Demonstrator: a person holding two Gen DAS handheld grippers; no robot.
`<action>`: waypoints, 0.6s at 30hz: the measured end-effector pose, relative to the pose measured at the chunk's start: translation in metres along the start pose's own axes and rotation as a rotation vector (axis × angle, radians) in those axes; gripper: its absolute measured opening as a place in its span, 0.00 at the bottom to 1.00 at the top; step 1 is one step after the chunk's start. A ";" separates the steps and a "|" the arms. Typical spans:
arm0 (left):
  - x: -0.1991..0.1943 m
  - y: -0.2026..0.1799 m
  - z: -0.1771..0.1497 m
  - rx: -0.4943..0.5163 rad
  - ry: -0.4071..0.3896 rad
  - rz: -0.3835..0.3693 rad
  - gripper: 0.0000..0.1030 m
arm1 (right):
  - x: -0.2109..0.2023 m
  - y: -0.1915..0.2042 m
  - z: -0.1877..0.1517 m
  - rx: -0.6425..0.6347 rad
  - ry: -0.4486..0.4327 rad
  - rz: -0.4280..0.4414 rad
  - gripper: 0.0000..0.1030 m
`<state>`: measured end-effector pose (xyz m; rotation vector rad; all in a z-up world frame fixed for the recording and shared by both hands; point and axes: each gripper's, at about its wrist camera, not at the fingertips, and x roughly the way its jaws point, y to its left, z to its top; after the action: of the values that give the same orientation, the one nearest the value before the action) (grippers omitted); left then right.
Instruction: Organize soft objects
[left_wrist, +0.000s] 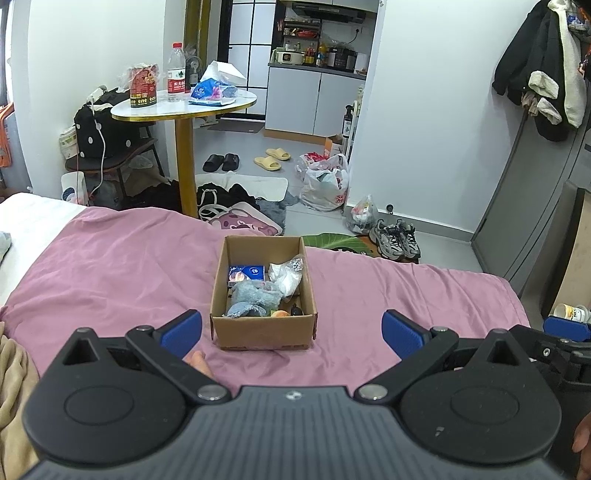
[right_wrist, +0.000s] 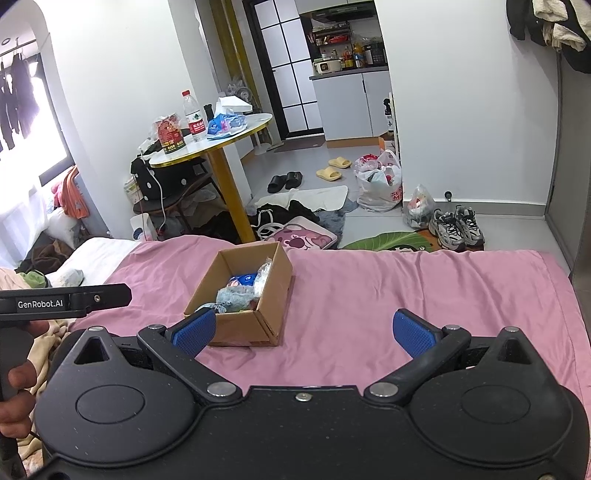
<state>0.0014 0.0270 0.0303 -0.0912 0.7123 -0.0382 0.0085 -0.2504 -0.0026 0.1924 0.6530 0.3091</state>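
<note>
An open cardboard box (left_wrist: 263, 330) stands on the pink bedsheet (left_wrist: 110, 273). Inside lie a blue packet (left_wrist: 246, 274), a crumpled clear plastic bag (left_wrist: 286, 275), a grey-blue soft cloth (left_wrist: 251, 300) and a small orange item (left_wrist: 279, 314). My left gripper (left_wrist: 291, 332) is open and empty, just short of the box's near wall. In the right wrist view the box (right_wrist: 242, 328) sits left of centre with the cloth (right_wrist: 236, 297) showing. My right gripper (right_wrist: 304, 330) is open and empty, its left finger (right_wrist: 194, 330) beside the box's near corner.
A round table (left_wrist: 184, 107) with a bottle and packets stands beyond the bed. Clothes, bags, slippers and sneakers (left_wrist: 397, 238) lie on the floor. A beige blanket (left_wrist: 14, 376) lies at the left. The left gripper's handle (right_wrist: 62, 301) shows at the left of the right wrist view.
</note>
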 end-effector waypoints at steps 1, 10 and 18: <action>0.000 0.000 0.000 0.001 0.000 0.001 1.00 | 0.000 0.000 0.000 -0.001 0.000 -0.001 1.00; 0.000 0.003 -0.002 0.005 -0.001 0.005 1.00 | 0.000 0.000 -0.001 -0.001 -0.001 -0.001 1.00; 0.000 0.003 -0.004 0.015 -0.001 0.000 1.00 | 0.001 -0.004 -0.003 0.003 0.002 -0.005 1.00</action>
<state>-0.0008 0.0301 0.0269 -0.0770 0.7112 -0.0429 0.0085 -0.2541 -0.0064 0.1934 0.6561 0.3040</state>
